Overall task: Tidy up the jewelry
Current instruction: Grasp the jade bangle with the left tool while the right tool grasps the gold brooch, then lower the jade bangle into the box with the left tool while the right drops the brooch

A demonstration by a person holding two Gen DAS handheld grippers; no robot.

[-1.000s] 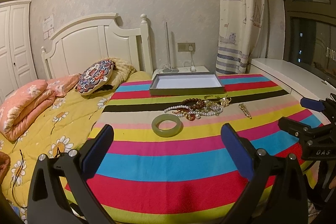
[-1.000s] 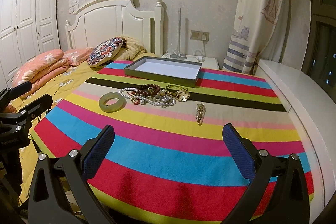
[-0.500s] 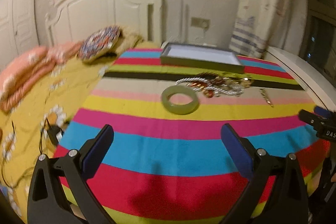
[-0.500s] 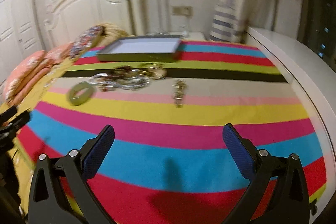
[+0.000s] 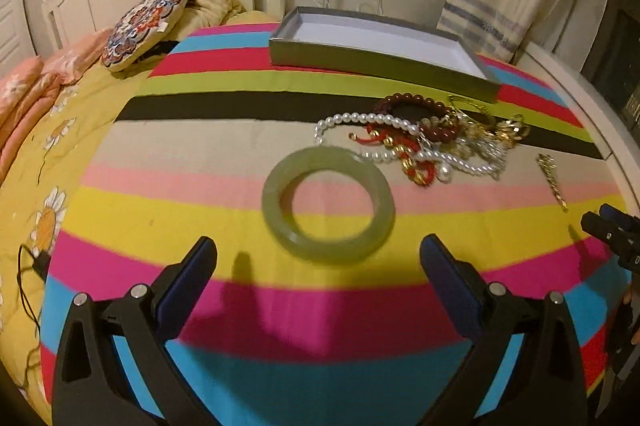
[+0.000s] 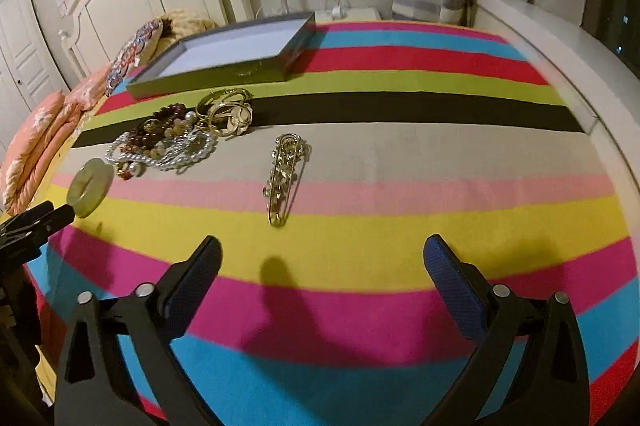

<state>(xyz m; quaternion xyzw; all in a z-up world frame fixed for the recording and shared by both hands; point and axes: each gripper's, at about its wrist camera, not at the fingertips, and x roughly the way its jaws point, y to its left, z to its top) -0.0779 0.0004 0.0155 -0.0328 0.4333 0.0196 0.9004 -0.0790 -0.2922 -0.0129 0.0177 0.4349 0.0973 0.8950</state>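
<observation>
Both grippers' fingers wide apart, empty; L faces jade bangle, R brooch.

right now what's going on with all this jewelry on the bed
A person holds a pair of tongs in each hand over a striped blanket, sorting jewelry. Nothing is gripped yet. The left tongs are open, lined up just short of the pale green jade bangle. The right tongs are open too, facing the gold jewelled brooch pin. A tangle of pearl and bead strands lies apart from both, and the shallow grey box with a white lining behind it holds no jewelry.
</observation>
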